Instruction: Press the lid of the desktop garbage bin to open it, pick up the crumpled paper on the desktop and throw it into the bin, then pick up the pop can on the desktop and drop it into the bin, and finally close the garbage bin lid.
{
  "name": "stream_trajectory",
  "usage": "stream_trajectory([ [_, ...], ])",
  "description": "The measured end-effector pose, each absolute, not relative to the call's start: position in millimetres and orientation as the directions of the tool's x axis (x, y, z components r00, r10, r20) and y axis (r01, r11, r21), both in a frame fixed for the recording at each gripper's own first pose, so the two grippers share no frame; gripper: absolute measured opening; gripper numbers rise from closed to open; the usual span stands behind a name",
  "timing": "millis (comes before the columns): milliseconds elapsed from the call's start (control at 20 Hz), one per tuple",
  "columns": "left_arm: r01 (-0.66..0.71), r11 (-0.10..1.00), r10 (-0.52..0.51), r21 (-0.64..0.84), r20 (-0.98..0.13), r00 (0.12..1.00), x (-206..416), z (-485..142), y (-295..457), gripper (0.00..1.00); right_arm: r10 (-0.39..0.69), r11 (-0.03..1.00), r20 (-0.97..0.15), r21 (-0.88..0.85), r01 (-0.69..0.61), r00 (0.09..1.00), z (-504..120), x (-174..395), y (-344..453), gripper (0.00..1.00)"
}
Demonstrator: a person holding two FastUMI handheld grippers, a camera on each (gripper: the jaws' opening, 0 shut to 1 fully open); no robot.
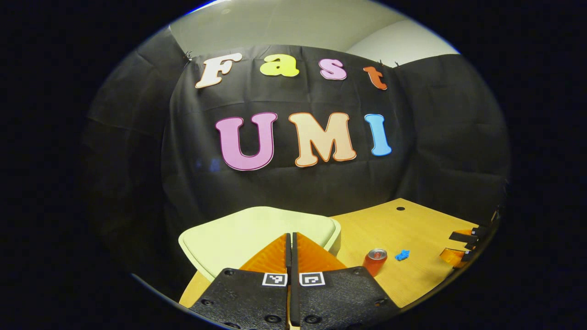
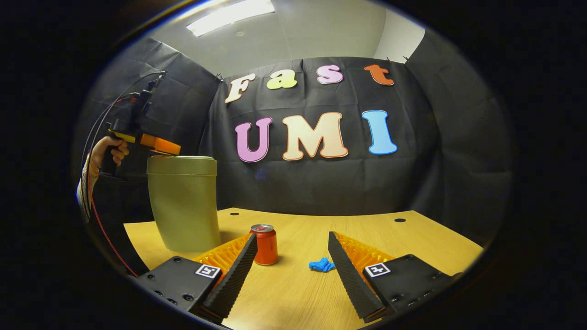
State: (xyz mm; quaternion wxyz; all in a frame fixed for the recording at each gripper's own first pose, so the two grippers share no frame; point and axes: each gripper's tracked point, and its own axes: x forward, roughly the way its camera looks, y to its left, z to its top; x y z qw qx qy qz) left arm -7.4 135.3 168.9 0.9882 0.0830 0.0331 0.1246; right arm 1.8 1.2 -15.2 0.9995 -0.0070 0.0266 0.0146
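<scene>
A: How did the desk [image 2: 412,229] sit against the garbage bin [image 2: 185,206]?

B: The wooden desk ran out from under the bin toward the black cloth wall [image 2: 435,151]. In the right gripper view the bin stood upright, its long axis vertical, its lid [image 2: 182,165] lying flat and closed on top. In the left gripper view that lid [image 1: 238,233] was seen from above as a broad pale slab.

A: And the left gripper?

B: In the right gripper view the left gripper [image 2: 172,149] was held by a hand [image 2: 110,151] just above the bin, its fingers aimed over the lid's edge; I could not tell whether they touched it. In its own view the left gripper [image 1: 291,240] had its fingers pressed together with nothing between them, pointing across the lid.

A: The right gripper?

B: The right gripper [image 2: 291,240] lay low beside the bin with its fingers spread wide and nothing in them. It also showed far off at the edge of the left gripper view [image 1: 463,250].

A: The pop can?

B: The pop can [image 2: 265,244] stood upright near the bin's foot, top facing up, apart from the bin; it showed as well in the left gripper view [image 1: 375,261].

A: The crumpled paper?

B: The crumpled paper [image 2: 321,265], a small blue wad, lay on the desk beyond the can from the bin, seen also in the left gripper view [image 1: 402,255]
</scene>
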Motion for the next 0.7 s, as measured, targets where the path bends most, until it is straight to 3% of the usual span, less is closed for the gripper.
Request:
stream_trajectory([
  [300,-0.232,0.963,0.237,0.138,-0.028,0.971,-7.2,164.2,135.4,0.00,0.007,1.000,-0.043,-0.006,-0.008,0.999,-12.1,1.6,-8.0,0.97],
  [700,-0.239,0.949,0.244,0.207,0.001,0.970,-5.8,178.4,133.2,0.00,0.024,0.999,-0.060,-0.030,-0.026,0.998,-19.7,3.4,-0.1,0.98],
])
